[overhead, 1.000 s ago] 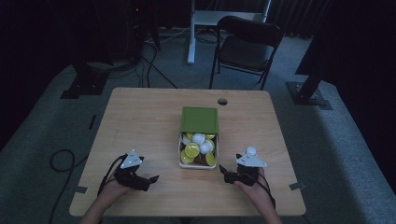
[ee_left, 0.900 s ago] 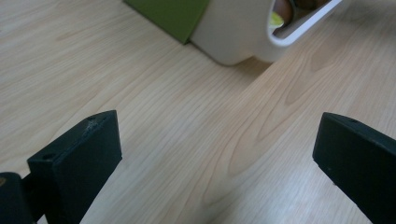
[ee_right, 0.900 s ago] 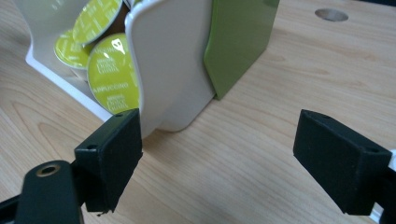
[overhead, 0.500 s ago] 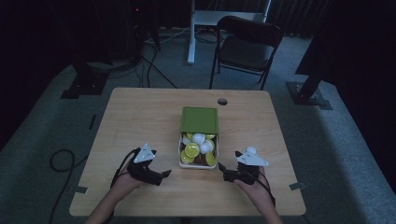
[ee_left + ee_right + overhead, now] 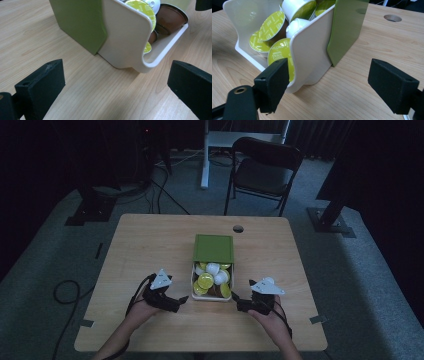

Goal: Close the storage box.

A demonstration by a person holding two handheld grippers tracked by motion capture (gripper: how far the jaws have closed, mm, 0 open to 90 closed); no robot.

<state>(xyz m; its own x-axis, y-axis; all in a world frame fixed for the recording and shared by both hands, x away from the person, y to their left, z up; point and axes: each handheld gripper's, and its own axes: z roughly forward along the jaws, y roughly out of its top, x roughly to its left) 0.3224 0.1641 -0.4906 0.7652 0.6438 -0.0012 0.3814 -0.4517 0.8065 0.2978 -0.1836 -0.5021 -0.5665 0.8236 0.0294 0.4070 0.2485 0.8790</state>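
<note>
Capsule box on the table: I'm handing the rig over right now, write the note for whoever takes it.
Left gripper: open, holding nothing, on the table just left of the capsule box, jaws aimed at its near left corner.
Right gripper: open, holding nothing, just right of the box's near right corner.
Box: mid-table, green sleeve covering its far half, white tray open toward the person, full of green-lidded capsules, white ones and brown ones.
Done: both grippers flank the tray front.
Left: no capsule or tray gripped yet; probably close on one next.
</note>
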